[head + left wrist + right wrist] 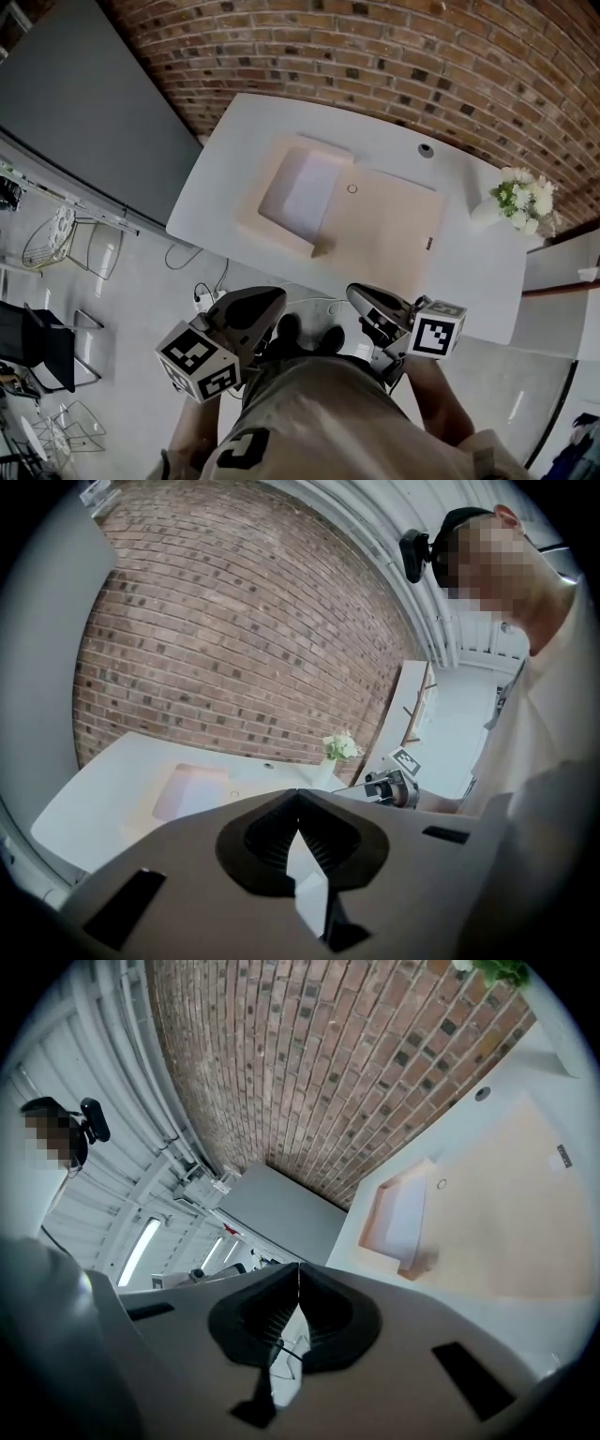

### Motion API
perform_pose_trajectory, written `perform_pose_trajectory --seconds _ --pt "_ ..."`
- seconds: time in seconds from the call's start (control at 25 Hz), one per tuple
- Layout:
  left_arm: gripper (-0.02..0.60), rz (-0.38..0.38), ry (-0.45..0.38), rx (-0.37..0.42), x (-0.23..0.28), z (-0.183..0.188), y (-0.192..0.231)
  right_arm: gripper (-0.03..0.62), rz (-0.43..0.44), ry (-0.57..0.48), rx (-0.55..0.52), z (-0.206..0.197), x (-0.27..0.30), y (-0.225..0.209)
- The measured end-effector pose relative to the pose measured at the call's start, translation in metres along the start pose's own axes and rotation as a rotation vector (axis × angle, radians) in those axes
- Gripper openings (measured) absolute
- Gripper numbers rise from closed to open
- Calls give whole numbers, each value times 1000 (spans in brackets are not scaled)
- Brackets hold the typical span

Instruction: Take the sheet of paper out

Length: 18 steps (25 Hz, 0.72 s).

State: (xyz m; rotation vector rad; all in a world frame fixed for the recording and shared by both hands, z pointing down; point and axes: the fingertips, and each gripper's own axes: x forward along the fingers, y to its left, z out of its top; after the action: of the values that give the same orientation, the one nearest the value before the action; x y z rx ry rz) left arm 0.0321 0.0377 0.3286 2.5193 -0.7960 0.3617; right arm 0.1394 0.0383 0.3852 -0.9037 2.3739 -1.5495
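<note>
Brick wall behind, and before it a white table [234, 150] with flowers [525, 199] at its right edge. The paper hadn't been touched, so this looked like the approach step. The left gripper [275, 298] and right gripper [356, 293] both hung off the table's near edge, close to the person's body, each clenched on nothing. The sheet of paper [302, 192] lay flat inside a shallow beige tray [277, 234] toward the table's left side, on a beige mat [394, 230], well apart from both tools. Next, I'd judge, one gripper had to part its jaws, reach over the near edge and pinch the sheet's border.
</note>
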Motion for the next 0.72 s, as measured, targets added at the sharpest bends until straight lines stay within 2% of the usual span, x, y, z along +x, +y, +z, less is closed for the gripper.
perform_pose_trajectory --seconds 0.12,0.24,0.72 --pt "14 -7 -6 -2 2 4 9 23 25 -10 31 3 10 -3" --pt "14 -45 -14 -1 7 7 19 23 13 -16 51 3 19 -6" --pt "14 -174 -66 9 2 46 101 23 -124 -59 87 18 74 -13"
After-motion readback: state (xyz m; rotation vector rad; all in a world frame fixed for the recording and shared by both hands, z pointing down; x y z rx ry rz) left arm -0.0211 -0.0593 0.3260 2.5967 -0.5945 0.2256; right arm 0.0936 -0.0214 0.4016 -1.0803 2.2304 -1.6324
